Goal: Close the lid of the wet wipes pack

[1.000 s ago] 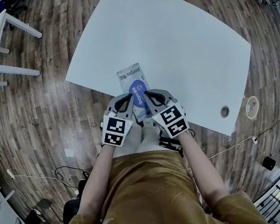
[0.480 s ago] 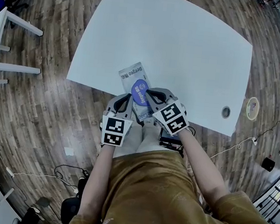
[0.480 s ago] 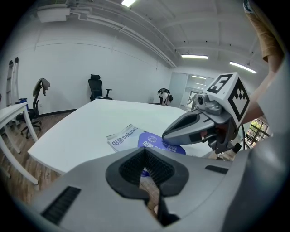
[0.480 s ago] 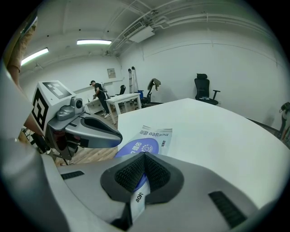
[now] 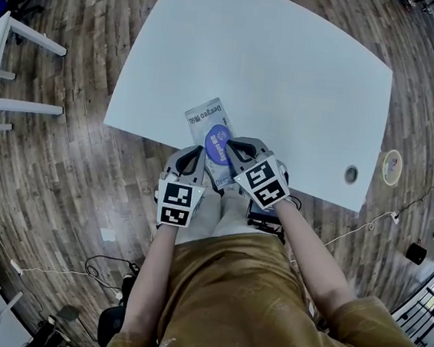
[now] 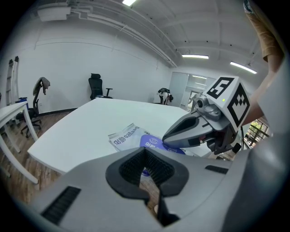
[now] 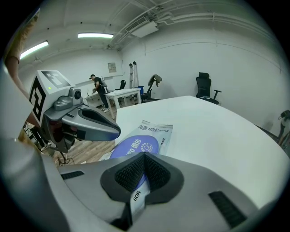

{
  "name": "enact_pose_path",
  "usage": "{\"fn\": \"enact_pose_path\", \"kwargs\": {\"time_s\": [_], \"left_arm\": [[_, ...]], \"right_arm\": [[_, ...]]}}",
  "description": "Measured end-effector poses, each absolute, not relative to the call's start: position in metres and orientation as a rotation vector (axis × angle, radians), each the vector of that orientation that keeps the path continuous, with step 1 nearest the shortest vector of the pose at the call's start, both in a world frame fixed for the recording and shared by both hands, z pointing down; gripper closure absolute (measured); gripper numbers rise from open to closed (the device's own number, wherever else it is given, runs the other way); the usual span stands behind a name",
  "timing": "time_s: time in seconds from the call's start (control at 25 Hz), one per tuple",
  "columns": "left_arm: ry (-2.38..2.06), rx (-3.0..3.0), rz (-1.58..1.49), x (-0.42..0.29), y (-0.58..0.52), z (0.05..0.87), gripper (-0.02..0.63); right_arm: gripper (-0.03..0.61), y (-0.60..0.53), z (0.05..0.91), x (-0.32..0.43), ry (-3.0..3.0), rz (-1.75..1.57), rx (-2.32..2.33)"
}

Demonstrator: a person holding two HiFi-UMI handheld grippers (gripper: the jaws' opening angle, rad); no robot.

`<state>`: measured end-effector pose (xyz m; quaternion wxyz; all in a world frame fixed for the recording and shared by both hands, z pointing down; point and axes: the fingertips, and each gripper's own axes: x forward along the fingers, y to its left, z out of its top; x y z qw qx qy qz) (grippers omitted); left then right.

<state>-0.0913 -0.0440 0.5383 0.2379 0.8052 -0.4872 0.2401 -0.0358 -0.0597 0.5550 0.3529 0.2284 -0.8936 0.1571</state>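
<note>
Head view: wet wipes pack (image 5: 203, 116) lies at the table (image 5: 290, 69) edge, 6 o'clock. Its blue lid (image 5: 217, 145) looks flat, probably shut; perhaps one firming press remains. Right gripper (image 5: 233, 151) is clamped on the pack's near end. Left gripper (image 5: 191, 157), at the pack's 7 o'clock, is closed and empty.

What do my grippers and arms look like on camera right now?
Both the left gripper and right gripper are grey, with loop-shaped jaws, black ribbed pads and a white cube bearing black square markers. The person wears a short-sleeved mustard top.
</note>
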Motion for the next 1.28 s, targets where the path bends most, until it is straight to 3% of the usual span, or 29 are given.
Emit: {"fn": "enact_pose_path", "kwargs": {"time_s": [0.68, 1.28], "left_arm": [[-1.352, 2.196, 0.648, -0.096, -0.037, 0.537, 0.616], [-1.435, 2.188, 0.6, -0.102, -0.032, 0.517, 0.617]], "right_arm": [[0.572, -0.059, 0.556, -0.037, -2.304, 0.425, 0.603], [0.572, -0.075, 0.495, -0.012, -2.425, 0.265, 0.879]]}}
